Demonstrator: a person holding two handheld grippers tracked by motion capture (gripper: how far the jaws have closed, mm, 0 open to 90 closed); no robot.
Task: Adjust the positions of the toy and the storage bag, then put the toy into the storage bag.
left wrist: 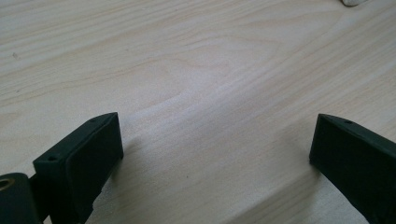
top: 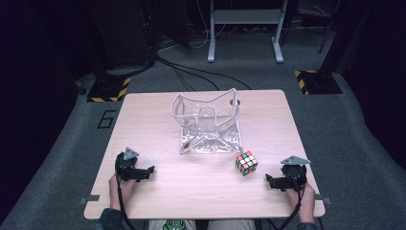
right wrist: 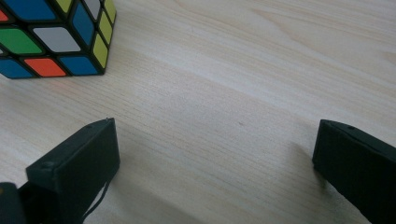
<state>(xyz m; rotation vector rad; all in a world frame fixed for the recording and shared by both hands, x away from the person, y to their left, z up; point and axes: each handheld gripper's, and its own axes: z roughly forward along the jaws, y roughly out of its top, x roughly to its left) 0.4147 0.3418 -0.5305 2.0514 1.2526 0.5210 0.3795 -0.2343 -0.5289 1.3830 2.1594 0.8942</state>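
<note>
On the wooden table [top: 158,143], nothing is gripped yet.
The puzzle cube [top: 246,163] is placed near the right gripper [top: 275,181], in front of the clear plastic bag [top: 207,124]; the left gripper [top: 143,171] is kept well apart. Both jaws are spread wide and empty, so the whole work is judged as left.

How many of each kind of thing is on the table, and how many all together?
Cube: 1
Clear bag: 1
Grippers: 2, the left gripper and the right gripper, both open
Total: 4
</note>
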